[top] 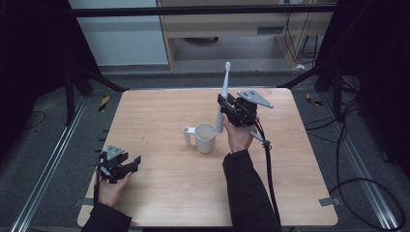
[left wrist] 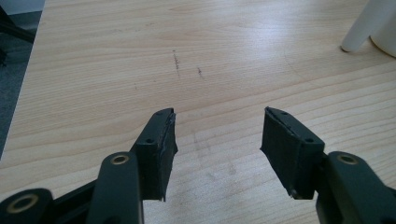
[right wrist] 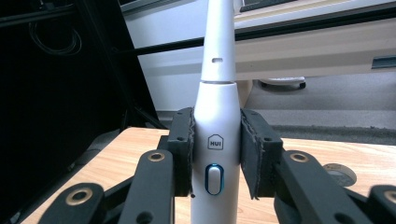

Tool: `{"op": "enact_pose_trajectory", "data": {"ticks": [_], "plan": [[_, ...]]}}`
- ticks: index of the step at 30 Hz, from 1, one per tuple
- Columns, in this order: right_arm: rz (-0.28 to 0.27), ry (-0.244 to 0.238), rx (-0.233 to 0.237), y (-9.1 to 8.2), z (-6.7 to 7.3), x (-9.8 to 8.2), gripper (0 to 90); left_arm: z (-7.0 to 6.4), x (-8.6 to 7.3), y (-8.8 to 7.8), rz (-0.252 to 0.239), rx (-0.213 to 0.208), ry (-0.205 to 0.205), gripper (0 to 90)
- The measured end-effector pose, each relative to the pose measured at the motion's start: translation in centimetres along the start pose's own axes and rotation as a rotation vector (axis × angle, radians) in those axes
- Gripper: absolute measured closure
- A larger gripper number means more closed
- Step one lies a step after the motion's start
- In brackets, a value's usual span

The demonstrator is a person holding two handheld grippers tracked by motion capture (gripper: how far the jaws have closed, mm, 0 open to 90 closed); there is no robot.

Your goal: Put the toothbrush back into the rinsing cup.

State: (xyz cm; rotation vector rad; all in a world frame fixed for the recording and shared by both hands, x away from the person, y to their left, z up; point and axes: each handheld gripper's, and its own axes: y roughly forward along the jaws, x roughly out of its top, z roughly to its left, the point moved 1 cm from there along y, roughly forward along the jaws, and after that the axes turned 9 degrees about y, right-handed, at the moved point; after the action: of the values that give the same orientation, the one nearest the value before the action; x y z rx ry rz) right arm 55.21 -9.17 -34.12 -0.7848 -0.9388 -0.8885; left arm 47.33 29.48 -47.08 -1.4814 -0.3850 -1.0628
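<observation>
A white electric toothbrush (top: 224, 99) stands upright, brush head up, with my right gripper (top: 227, 110) shut on its handle just right of a white mug (top: 205, 137). In the right gripper view the pads (right wrist: 183, 151) press both sides of the toothbrush (right wrist: 215, 154), whose power button shows below a small logo. The mug has a straight handle (top: 187, 136) on its left. My left gripper (top: 131, 164) rests open near the table's front left corner, nothing between its jaws. In the left gripper view its open gripper (left wrist: 217, 144) hovers over bare wood, with the mug's handle (left wrist: 362, 25) at the top right.
The wooden table (top: 159, 193) has dark floor and metal rails on both sides. A cable (top: 267, 164) trails from the right gripper along the person's sleeve. Shelving and cables lie beyond the far edge.
</observation>
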Motion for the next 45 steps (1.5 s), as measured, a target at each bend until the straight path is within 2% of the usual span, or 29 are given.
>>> {"op": "enact_pose_trajectory", "data": {"ticks": [19,45], "plan": [[0.024,0.009,0.026,2.4,1.1,-1.8,67.5,0.0,0.0,-0.1,-0.003,0.000,0.000,43.7],[0.153,0.007,-0.027,5.0,0.3,-5.7,67.4,0.0,0.0,-0.1,-0.008,0.001,-0.001,44.0]]}}
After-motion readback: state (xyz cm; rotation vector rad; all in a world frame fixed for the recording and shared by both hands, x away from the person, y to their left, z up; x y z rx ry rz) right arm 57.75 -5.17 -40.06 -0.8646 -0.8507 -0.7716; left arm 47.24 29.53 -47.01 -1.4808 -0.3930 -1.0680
